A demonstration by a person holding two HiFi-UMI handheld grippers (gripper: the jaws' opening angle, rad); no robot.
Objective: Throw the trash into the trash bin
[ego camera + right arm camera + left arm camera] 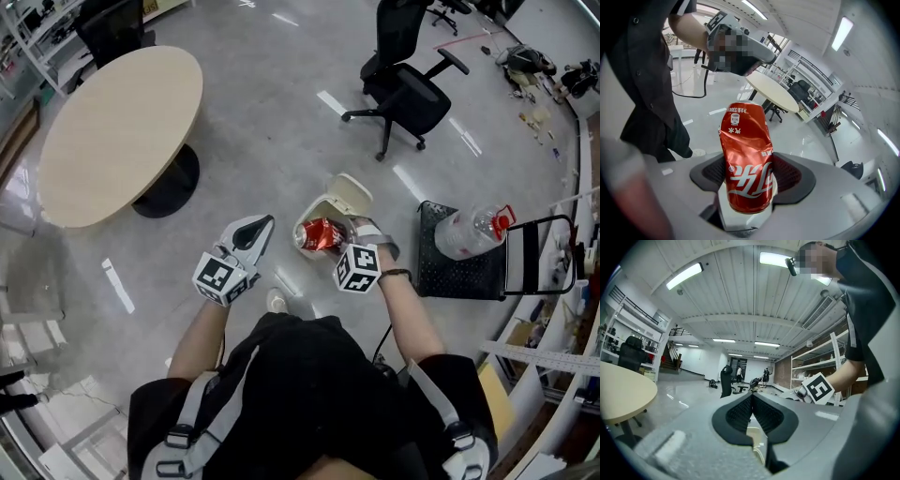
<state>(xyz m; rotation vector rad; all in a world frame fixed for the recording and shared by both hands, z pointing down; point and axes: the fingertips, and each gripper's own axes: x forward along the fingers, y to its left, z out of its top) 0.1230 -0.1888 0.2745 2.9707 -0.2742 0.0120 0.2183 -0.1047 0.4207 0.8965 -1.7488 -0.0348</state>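
round table (117, 131), office chair (405, 82), perhaps crate (459, 279)

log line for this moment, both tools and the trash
right tool: shut on can | left tool: shut, empty | can: crushed, at bin mouth in head view | bin: lid open

The crushed can (745, 159) is thin red metal, glossy and sharply creased, with white print. The pads (790, 176) of the right claw (749, 174) are black, finely ribbed and rubber-like, set in smooth matt grey plastic. The bin (349, 195) looks like smooth cream plastic. The floor (272, 122) is grey, polished and glossy. The round table (122, 131) has a pale, matt, wood-look top. A clear plastic bottle (466, 232) lies on a black mesh chair seat (450, 272).
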